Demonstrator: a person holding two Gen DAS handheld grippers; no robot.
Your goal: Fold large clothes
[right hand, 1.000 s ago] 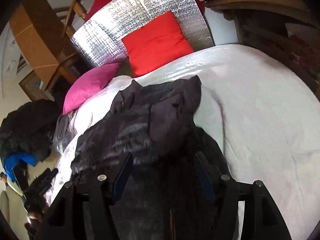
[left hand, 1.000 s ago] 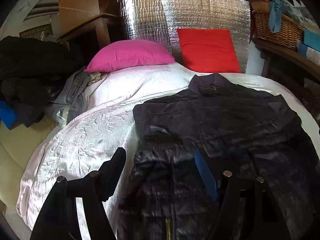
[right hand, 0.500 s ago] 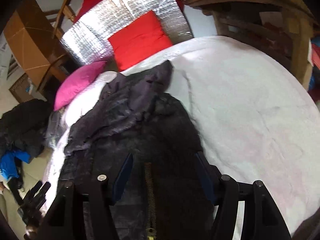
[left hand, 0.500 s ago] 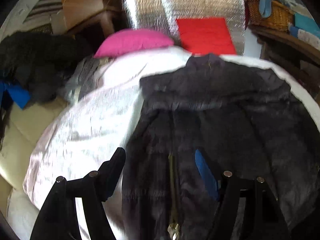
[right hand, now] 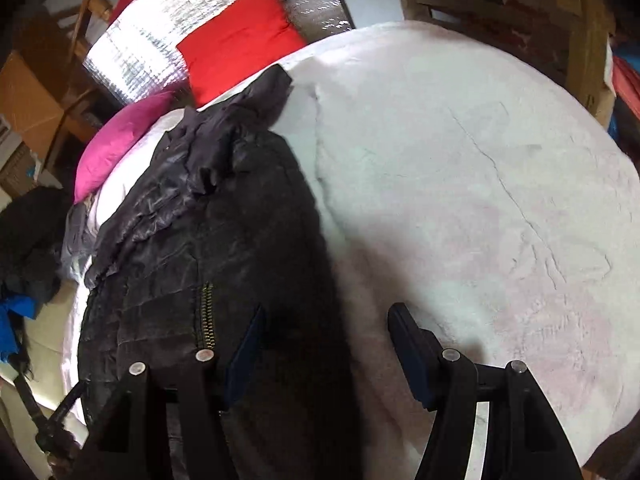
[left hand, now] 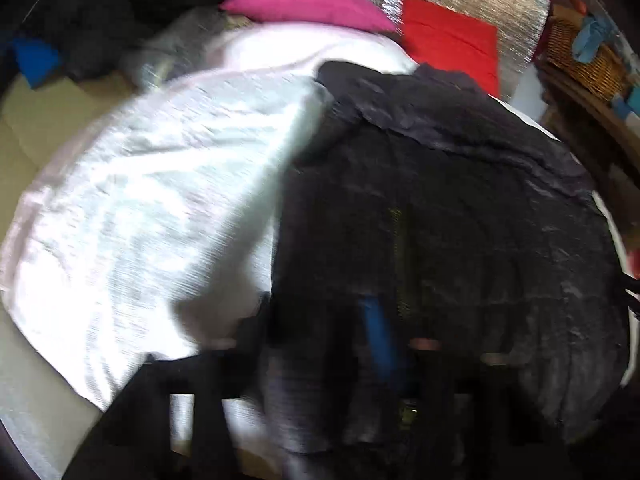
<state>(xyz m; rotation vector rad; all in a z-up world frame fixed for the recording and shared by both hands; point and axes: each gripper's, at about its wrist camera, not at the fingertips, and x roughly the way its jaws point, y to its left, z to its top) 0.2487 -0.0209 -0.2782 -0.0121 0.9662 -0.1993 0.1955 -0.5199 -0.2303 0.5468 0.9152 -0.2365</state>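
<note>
A large dark quilted jacket (left hand: 460,216) with a brass zipper (right hand: 207,312) lies on a white bedspread (left hand: 140,184); its sleeves are folded in over the body. The left wrist view is blurred. My left gripper (left hand: 316,320) hangs open over the jacket's lower left edge, holding nothing. My right gripper (right hand: 324,328) is open over the jacket's lower right edge (right hand: 320,280), its left finger (right hand: 244,356) over the fabric and its right finger (right hand: 408,344) over the bedspread (right hand: 480,200). The jacket's hem is hidden under the gripper bodies.
A pink pillow (left hand: 304,2) and a red cushion (left hand: 452,44) lean against a silver foil panel (right hand: 224,12) at the head of the bed. Dark clothes (right hand: 28,236) are piled left of the bed. A wicker basket (left hand: 588,64) sits on a wooden shelf at right.
Both grippers have pulled back toward the jacket's hem and stayed open. The left one swung left, the right one swung right to the jacket's edge. The jacket lies unmoved.
</note>
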